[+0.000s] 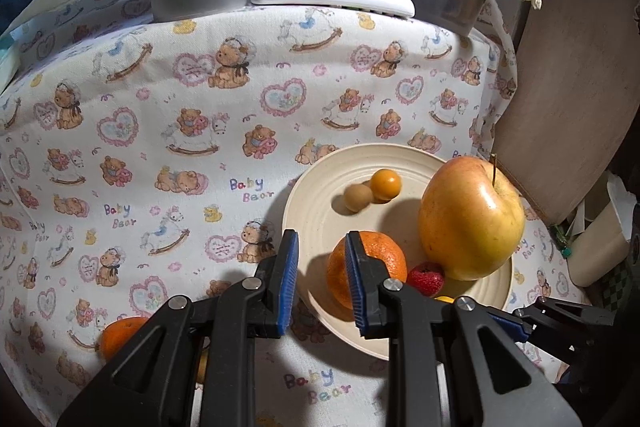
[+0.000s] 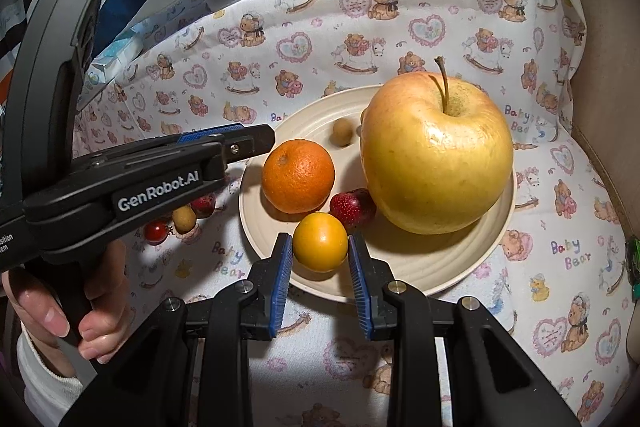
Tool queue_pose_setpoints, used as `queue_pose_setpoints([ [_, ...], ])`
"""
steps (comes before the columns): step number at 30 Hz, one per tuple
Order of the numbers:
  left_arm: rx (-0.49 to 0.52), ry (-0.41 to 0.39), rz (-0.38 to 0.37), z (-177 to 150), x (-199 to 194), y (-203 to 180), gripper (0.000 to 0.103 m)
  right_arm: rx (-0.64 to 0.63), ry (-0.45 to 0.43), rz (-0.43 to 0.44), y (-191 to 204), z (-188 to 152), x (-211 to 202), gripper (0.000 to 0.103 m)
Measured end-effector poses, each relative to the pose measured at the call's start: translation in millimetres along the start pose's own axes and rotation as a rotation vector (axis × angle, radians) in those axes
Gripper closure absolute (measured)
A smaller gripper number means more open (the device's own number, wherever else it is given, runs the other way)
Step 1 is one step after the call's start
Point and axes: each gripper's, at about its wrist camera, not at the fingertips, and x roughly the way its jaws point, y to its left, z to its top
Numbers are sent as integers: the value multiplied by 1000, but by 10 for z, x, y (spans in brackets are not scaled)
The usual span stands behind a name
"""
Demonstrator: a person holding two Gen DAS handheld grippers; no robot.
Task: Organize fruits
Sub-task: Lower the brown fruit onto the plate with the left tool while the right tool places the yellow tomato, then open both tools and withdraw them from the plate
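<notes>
The right gripper (image 2: 320, 277) stands spread at the near rim of the cream plate (image 2: 440, 263), its blue pads flanking a small yellow-orange fruit (image 2: 320, 241) without clearly pressing it; whether they touch I cannot tell. That suits either setting the fruit down or lifting it. The left gripper (image 1: 322, 279) is also spread and empty, hanging over the plate's left edge beside the orange (image 1: 380, 255), probably kept clear of its partner. The plate gathers the fruit: a big apple (image 2: 436, 151) sits upright, stem pointing up and tilted slightly left, with a strawberry (image 2: 352, 209) against it. Several small fruits (image 2: 180, 221) lie on the bench cloth, left of the plate.
</notes>
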Motion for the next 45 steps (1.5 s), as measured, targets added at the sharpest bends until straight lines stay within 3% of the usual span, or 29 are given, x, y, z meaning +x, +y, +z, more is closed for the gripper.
queue_pose_setpoints([
  [3,-1,-16,3,1,-53,4,65,3,-3,1,-6,-11,-1,72],
  [4,0,-26,9,4,-75,8,54,8,-4,0,-11,-13,3,69],
  [6,5,-49,25,11,-118,11,41,19,-18,-3,-22,-21,-16,49],
  [7,7,-56,33,19,-130,11,34,21,-35,-3,-23,-24,-39,48],
  [13,36,-102,74,41,-239,3,22,6,-64,-9,3,-39,-109,43],
  [16,38,-116,68,50,-296,-8,21,2,-73,-14,15,-45,-128,40],
  [20,57,-146,91,57,-402,-50,21,23,-110,5,5,-45,-185,27],
  [30,66,-239,99,-59,-827,8,19,-11,-176,-22,71,-38,-285,25],
  [40,30,-233,206,-307,-962,486,19,-34,-184,-45,111,-53,-266,25],
  [45,-22,-223,199,-410,-997,733,19,-41,-198,-62,115,-68,-258,25],
])
